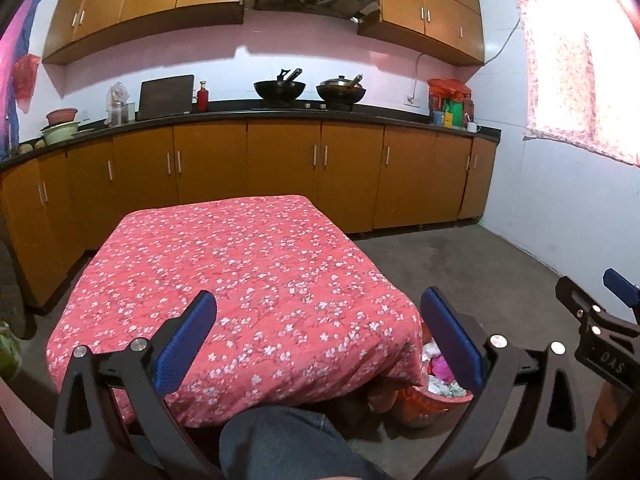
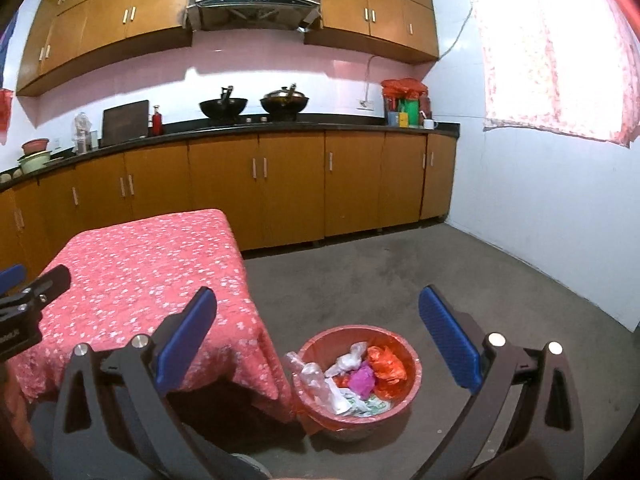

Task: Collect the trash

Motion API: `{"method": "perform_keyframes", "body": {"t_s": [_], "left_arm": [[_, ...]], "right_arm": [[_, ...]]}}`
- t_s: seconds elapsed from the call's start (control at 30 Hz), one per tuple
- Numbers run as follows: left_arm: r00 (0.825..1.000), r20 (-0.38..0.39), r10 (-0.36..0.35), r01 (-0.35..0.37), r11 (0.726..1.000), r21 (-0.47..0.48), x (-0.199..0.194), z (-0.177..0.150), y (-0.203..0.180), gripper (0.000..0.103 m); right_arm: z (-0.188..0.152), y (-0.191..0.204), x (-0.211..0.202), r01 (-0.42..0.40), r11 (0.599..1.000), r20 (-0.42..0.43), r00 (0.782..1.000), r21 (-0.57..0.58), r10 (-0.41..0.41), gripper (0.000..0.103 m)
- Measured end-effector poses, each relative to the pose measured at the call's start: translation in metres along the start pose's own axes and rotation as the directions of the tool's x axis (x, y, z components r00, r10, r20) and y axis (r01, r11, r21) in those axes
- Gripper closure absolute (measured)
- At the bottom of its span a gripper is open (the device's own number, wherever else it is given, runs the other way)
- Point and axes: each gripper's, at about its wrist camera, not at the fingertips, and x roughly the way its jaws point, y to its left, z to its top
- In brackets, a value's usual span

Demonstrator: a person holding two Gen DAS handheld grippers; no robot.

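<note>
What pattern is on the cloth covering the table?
The tablecloth is red-pink with small white blossoms, clearest in the left wrist view.

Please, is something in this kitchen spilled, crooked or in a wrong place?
Only one small thing: a clear plastic bag hangs over the left rim of the red trash bin instead of lying inside. The floral table holds no loose trash, and the floor shows no spill.

We see a coral-red tablecloth (image 1: pixel 240 280) sprinkled with small white blossoms, a red bin (image 2: pixel 414 380) holding pink, orange and clear scraps, amber-brown cabinets (image 2: pixel 256 184), and blue pads (image 2: pixel 448 344) on black grippers.
</note>
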Motion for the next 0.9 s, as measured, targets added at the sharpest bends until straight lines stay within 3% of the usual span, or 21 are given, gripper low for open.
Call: {"method": "perform_keyframes", "body": {"t_s": [0.33,0.9], "left_arm": [[0.999,0.036,0.035,-0.036,0.999,0.019,-0.023,-0.011,0.007,0.002],[0.999,0.028,0.038,-0.038,0.999,0.005,-0.022,-0.018,0.012,0.002]], "right_arm": [[-0.005,0.012,-0.015,-0.016,1.000,0.030,0.999,-0.022,0.017,0.004],[-0.011,0.012,-0.017,0.002,1.000,0.022,1.000,-0.023,-0.002,0.004]]}}
